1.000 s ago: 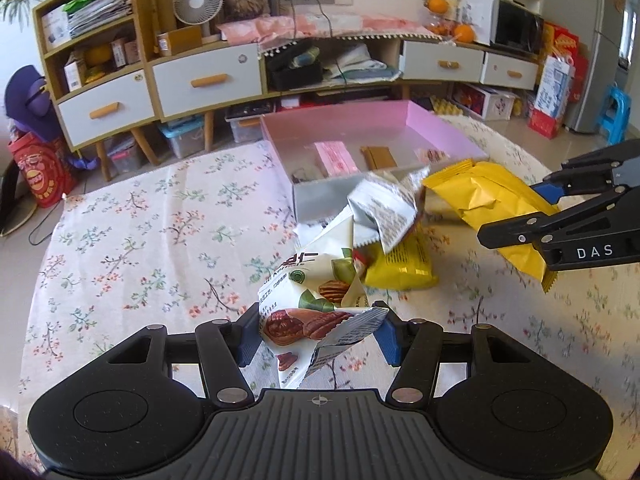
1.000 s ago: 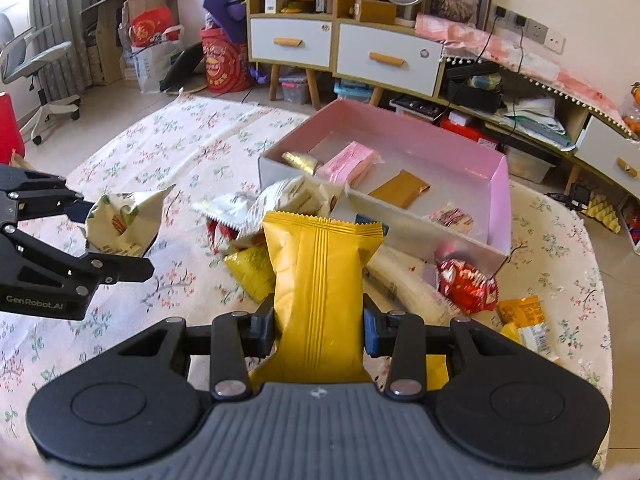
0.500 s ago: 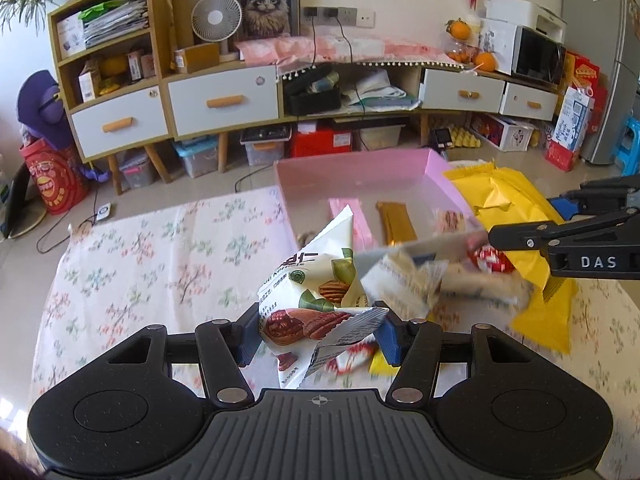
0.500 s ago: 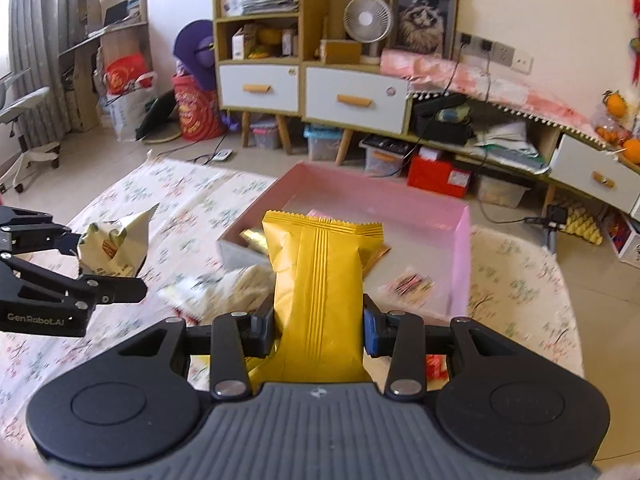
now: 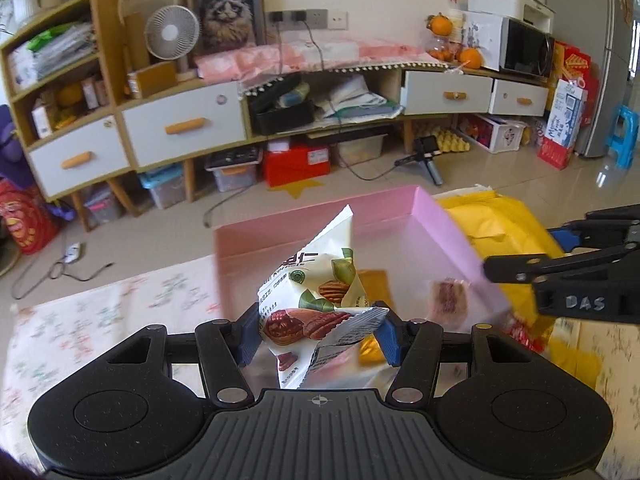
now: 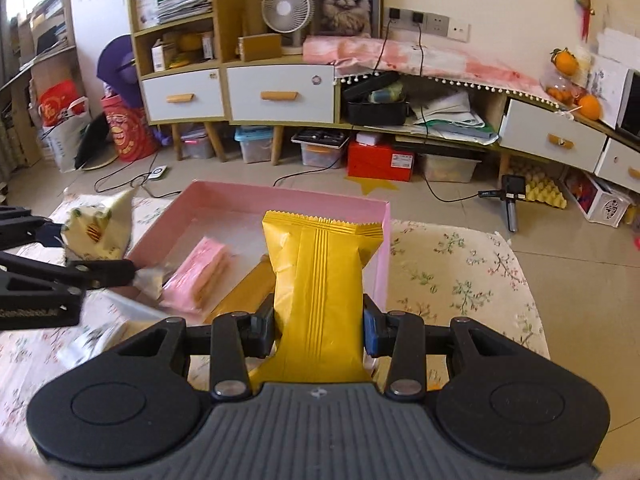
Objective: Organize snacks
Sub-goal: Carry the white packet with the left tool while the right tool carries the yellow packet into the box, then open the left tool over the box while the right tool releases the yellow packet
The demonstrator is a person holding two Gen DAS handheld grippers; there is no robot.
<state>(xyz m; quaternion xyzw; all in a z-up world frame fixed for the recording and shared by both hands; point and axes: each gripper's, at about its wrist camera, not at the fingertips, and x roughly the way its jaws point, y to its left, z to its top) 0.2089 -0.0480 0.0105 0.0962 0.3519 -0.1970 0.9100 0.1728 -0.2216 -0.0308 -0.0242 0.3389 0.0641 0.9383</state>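
Left wrist view: left hand-held gripper (image 5: 316, 334) is clamped on a white nut packet (image 5: 316, 300), held above the near wall of the pink box (image 5: 444, 228). Right wrist view: right hand-held gripper (image 6: 320, 330) pinches an upright yellow snack bag (image 6: 320, 280) over the box, where a pink wafer pack (image 6: 202, 276) lies on the floor of the box.
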